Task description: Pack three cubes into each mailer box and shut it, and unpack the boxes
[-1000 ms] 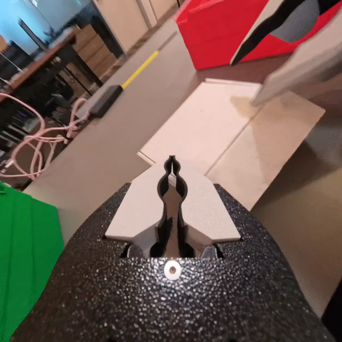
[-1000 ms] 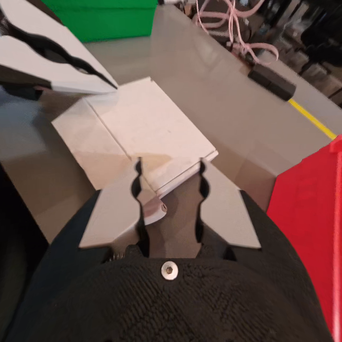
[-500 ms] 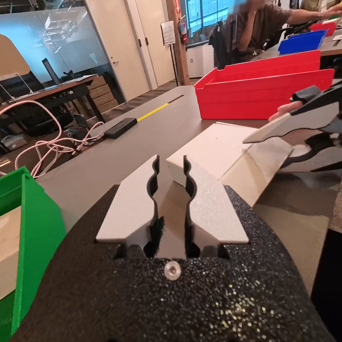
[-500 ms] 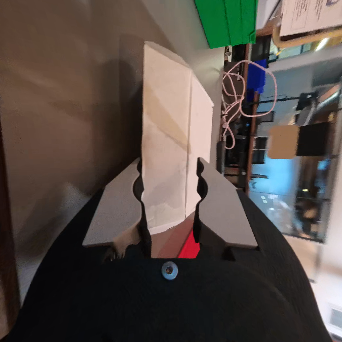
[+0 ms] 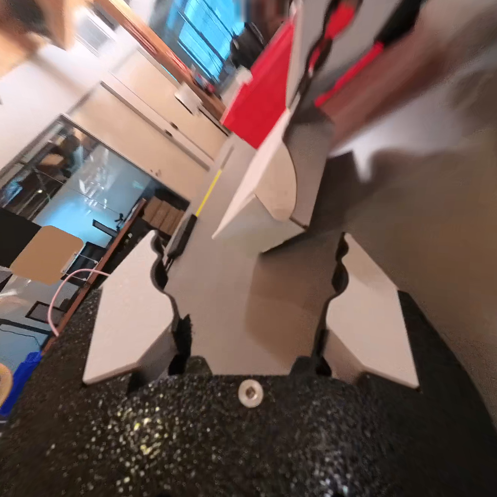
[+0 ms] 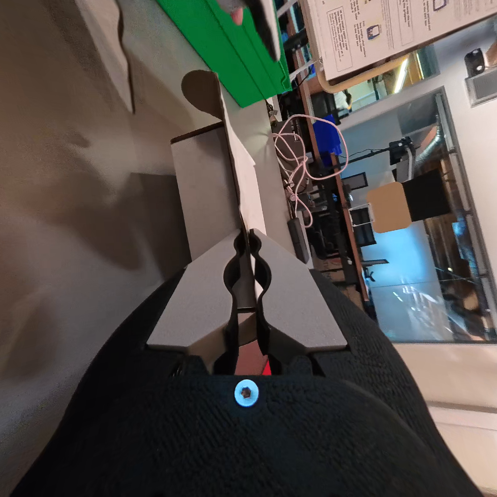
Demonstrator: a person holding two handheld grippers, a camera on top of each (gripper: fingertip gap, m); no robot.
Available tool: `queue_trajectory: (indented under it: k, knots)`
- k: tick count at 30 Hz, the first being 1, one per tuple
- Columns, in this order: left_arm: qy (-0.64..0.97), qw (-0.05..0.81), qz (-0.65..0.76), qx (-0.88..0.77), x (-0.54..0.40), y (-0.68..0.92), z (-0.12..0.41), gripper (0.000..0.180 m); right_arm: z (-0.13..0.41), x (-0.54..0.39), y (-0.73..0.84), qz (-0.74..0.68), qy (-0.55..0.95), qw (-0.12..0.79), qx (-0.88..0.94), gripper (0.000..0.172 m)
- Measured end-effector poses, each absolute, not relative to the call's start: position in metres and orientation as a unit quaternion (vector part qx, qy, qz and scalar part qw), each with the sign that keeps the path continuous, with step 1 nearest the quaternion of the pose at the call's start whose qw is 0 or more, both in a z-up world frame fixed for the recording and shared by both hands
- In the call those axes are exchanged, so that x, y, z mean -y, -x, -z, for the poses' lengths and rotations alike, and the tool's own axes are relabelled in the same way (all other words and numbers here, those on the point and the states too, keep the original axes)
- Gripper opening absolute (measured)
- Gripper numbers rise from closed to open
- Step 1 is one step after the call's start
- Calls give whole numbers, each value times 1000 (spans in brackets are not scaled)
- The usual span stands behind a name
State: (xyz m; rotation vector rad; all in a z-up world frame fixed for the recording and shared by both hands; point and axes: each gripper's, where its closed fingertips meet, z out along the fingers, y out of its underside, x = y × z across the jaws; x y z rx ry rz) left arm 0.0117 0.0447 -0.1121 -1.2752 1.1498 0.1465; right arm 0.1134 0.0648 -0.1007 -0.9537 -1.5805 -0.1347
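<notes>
The grey worktop (image 5: 220, 295) is filling most of both views, carrying a red bin (image 5: 258, 107) on one side and a green bin (image 6: 242, 61) on the other. Between them the mailer box (image 5: 258, 204) is sitting on the worktop, a flat white cardboard carton with its lid lifted up on edge. In the left wrist view its white panels are showing, one with a rounded flap, over a brown inner face in shadow. In the right wrist view the lid (image 6: 204, 188) is standing almost edge-on, pale grey on the outside, with a rounded brown tab (image 6: 201, 91) at its far end.

The right gripper (image 6: 247, 234) is clamping on the near edge of that lid, its two grey fingers (image 6: 285, 290) pressing the thin cardboard from both sides. The left gripper (image 5: 250, 242) is hovering just short of the box with its fingers (image 5: 129, 301) spread wide apart and gripping nothing. A pink cable (image 6: 309, 150) is hanging past the worktop's far edge.
</notes>
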Motion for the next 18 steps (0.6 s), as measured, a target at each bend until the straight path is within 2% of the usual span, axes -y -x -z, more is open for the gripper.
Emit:
queue_trajectory:
  k: [4,8,10,13,14,18]
  knots:
    - [543,609,-98,-570,-71,-23,129,131,96,-68,-116,20,417,601,682,0]
    - [492,609,-141,-606,-101,-37,130,118,86,-71,-117,-24,417,603,680,0]
    - [471,610,-148,-620,-109,-46,131,105,80,-76,-118,-35,418,605,677,0]
    - [461,634,-180,-595,-125,-49,119,70,68,-91,-120,-32,427,611,666,2]
    - [472,637,-171,-585,-129,-50,116,69,63,-96,-119,-36,431,616,658,2]
    - [565,635,-77,-521,-141,-49,109,68,27,-118,-125,-145,518,634,556,43]
